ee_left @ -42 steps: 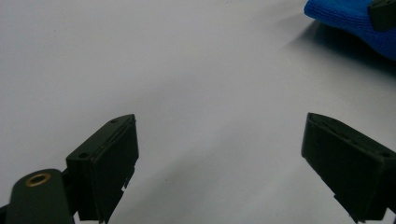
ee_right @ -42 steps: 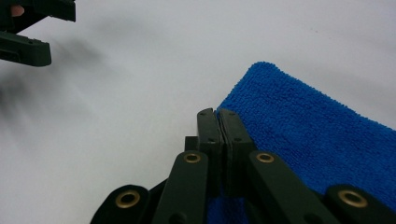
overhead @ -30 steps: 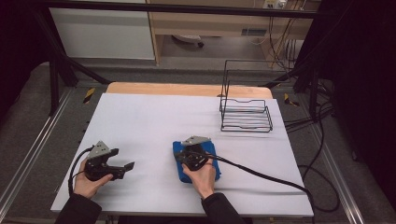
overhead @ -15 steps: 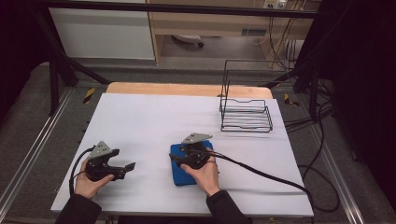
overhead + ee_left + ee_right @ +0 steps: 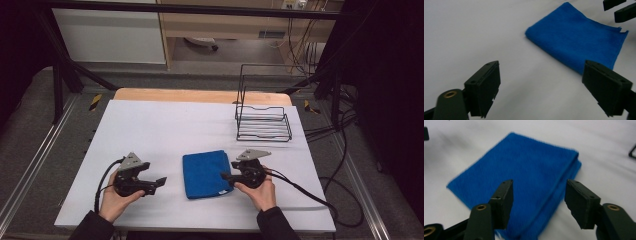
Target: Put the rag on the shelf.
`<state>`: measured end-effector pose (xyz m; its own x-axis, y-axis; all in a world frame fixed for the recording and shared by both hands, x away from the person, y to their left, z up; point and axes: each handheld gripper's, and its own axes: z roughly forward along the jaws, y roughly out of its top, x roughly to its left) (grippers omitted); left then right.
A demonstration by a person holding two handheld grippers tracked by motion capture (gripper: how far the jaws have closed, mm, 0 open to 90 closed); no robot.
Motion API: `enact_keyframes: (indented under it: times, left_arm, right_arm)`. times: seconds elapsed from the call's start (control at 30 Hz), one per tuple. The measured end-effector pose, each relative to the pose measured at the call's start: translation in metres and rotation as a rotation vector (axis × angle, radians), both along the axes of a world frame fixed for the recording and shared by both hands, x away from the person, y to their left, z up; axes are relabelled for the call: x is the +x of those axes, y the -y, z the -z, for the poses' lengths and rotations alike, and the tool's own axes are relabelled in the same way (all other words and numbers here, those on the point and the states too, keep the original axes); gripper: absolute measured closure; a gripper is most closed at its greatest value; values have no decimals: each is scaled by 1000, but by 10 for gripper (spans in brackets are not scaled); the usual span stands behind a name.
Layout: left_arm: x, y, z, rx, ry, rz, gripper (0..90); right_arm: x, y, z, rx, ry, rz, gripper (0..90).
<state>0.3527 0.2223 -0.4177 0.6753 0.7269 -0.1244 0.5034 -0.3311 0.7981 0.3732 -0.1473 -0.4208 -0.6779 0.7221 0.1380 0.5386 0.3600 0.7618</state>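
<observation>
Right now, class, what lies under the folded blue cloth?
The blue cloth lies flat on the white table cover, which shows all around it. Whatever sits directly beneath its folded layers is covered and cannot be seen.

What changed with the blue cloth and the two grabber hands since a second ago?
The right gripper was shut on the blue cloth; its jaws have just been opening and let go, and it pulled back to the cloth's right edge. The cloth now lies folded flat on the white table. The left gripper slid toward the cloth, jaws open and empty. The wire rack stayed where it was.
</observation>
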Motion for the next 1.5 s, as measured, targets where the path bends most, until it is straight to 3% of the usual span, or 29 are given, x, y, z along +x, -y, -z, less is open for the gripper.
enact_keyframes:
  times: [0.07,0.1,0.13,0.23,0.37,0.47,0.57,0.63,0.9,1.1,1.13,1.33,1.43,1.5]
  left_arm:
    - [-2,15,0,7,-15,13,223]
    - [-4,31,1,15,-35,31,247]
    - [-4,31,1,15,-35,31,264]
    - [-5,55,6,26,-80,45,344]
    - [-3,81,15,35,-137,60,425]
    - [-5,86,21,26,-168,67,547]
    - [-8,86,24,37,-179,64,595]
    - [-10,86,25,21,-195,58,639]
    - [-14,93,29,46,-202,67,848]
    - [-6,83,22,24,-230,76,876]
    - [-4,80,20,18,-234,77,876]
    - [0,73,20,51,-232,99,869]
    - [0,73,21,65,-217,103,801]
    - [-1,71,18,62,-191,97,694]
  right_arm:
    - [-7,9,6,-2,-17,3,435]
    - [-10,12,10,-1,-27,4,440]
    - [-10,12,10,-1,-27,4,440]
    - [-15,18,20,3,-58,4,466]
    - [-13,15,23,19,-58,4,500]
    - [-11,13,26,27,-71,5,554]
    - [-12,12,28,13,-85,-1,582]
    - [-12,11,31,-2,-103,-12,622]
    - [-16,8,32,36,-163,20,798]
    - [-20,4,27,75,-182,54,858]
    - [-23,2,26,104,-195,61,856]
    - [-28,-6,28,112,-215,63,818]
    - [-27,-4,27,102,-189,78,731]
    - [-26,-1,25,95,-151,79,658]
